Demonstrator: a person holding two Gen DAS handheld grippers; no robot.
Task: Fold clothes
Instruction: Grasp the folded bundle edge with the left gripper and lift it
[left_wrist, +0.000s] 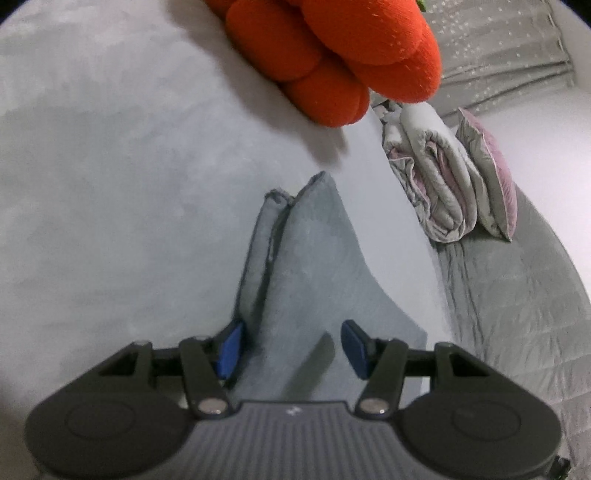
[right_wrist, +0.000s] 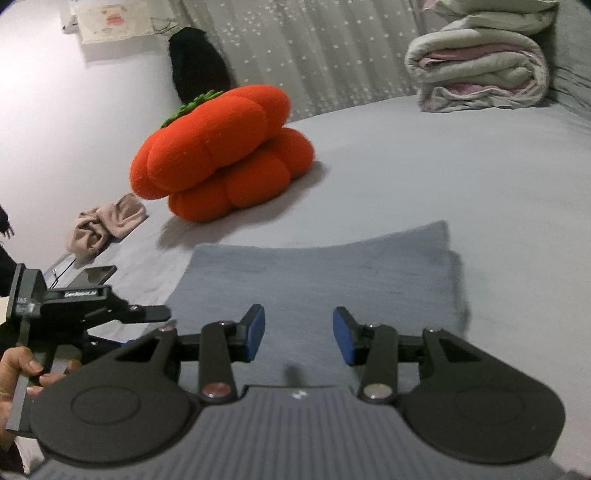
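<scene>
A grey-blue garment (left_wrist: 306, 258) lies folded flat on the pale bed sheet (left_wrist: 110, 184), with a doubled edge running along its left side. My left gripper (left_wrist: 291, 347) hovers low over its near end, open; the left pad (left_wrist: 231, 347) sits against that doubled edge and nothing is pinched. In the right wrist view the same garment (right_wrist: 332, 269) spreads as a wide rectangle. My right gripper (right_wrist: 298, 332) stands open just above its near edge, with nothing between the pads. The left gripper (right_wrist: 110, 310) shows at the garment's left corner, held by a hand (right_wrist: 18, 369).
An orange pumpkin plush (right_wrist: 221, 155) sits beyond the garment. A rolled quilt (right_wrist: 476, 66) and a pink-edged pillow (left_wrist: 491, 184) lie at the far right. A beige crumpled garment (right_wrist: 103, 225) and a phone (right_wrist: 96, 275) lie by the bed's left edge.
</scene>
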